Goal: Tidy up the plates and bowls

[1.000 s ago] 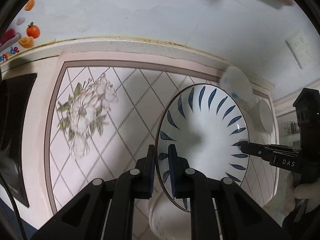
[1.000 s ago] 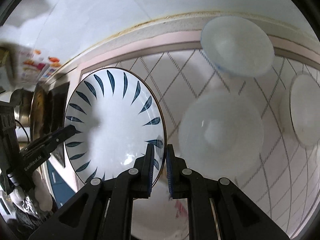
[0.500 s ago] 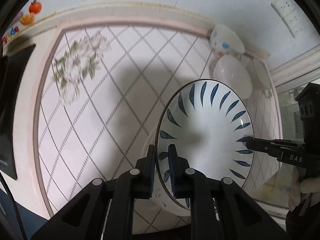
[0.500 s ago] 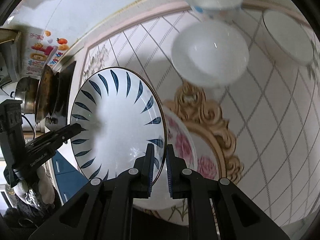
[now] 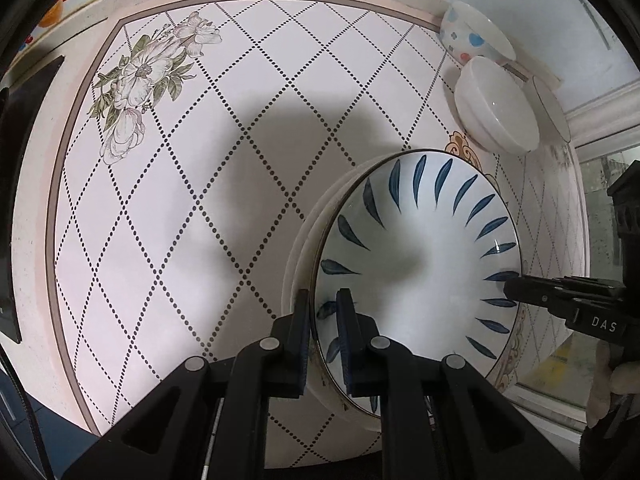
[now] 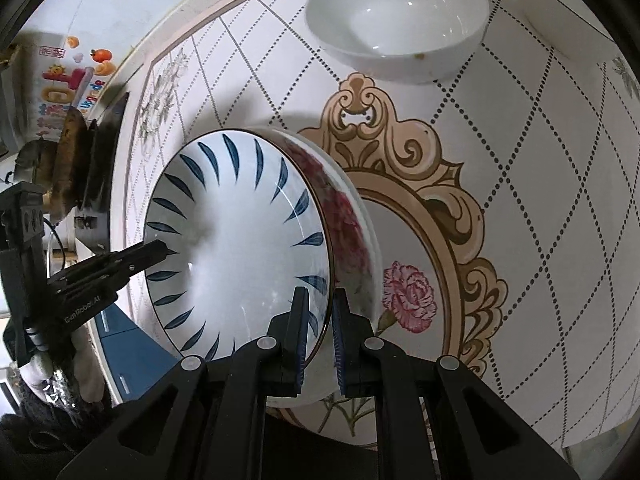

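The left gripper (image 5: 323,332) has its jaws nearly closed on the rim of the blue-leaf plate (image 5: 416,264), one finger outside the rim and one inside the well. The right gripper (image 6: 317,330) clamps the opposite side of the same rim in the same way, its jaws only a narrow gap apart with the plate edge between them. In the left wrist view the right gripper's fingers (image 5: 520,289) reach in from the right of the left jaws and meet the far rim; in the right wrist view the left gripper's fingers (image 6: 154,250) come in from the left of the right jaws.

The blue-leaf plate sits just ahead of both sets of jaws, tilted, and its well holds nothing. Directly beneath it lies a flowered plate (image 6: 352,216) with a red rose pattern, whose white edge shows just past the blue-leaf plate's rim; whether the two touch cannot be told.

Ahead and to the right of the left jaws, well apart from the held plate, a white bowl (image 5: 496,110) stands on the surface (image 5: 200,208), empty. Just beyond it is a spotted bowl (image 5: 472,36) with blue and red dots, its inside not visible. Beside the white bowl, further right, the edge of a gold-rimmed dish (image 5: 550,106) shows. In the right wrist view the white bowl (image 6: 396,20) is straight ahead of the jaws, beyond a gold scroll ornament (image 6: 400,148) printed on the surface covering.
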A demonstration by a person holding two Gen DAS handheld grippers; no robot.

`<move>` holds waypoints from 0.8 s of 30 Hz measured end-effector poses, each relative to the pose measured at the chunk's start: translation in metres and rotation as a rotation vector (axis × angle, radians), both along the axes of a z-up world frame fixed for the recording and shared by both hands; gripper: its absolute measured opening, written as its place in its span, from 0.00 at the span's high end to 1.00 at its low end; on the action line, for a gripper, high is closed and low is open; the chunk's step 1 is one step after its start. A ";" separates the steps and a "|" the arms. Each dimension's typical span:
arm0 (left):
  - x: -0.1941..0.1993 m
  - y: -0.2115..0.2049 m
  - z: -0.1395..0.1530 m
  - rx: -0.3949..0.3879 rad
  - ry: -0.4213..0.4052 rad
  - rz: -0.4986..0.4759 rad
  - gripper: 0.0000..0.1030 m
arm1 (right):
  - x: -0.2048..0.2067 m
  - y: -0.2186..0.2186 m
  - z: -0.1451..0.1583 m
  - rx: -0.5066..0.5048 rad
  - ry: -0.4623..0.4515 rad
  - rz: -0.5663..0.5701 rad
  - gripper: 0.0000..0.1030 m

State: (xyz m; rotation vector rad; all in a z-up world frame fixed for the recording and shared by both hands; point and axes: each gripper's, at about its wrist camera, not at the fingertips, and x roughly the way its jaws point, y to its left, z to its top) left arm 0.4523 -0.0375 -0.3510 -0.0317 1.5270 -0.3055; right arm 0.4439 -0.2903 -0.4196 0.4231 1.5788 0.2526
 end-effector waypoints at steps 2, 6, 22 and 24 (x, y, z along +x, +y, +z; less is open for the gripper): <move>0.001 -0.003 -0.003 0.005 0.004 -0.003 0.90 | 0.001 0.000 -0.002 -0.002 0.003 0.002 0.87; 0.000 -0.009 -0.008 0.018 0.008 -0.011 0.90 | 0.002 0.000 -0.004 -0.011 0.004 0.009 0.87; -0.004 -0.018 -0.019 0.041 -0.006 0.042 0.89 | -0.006 -0.010 0.001 0.024 0.005 -0.003 0.85; -0.007 -0.021 -0.019 0.052 -0.014 0.049 0.89 | -0.007 -0.011 0.003 0.025 0.009 -0.003 0.84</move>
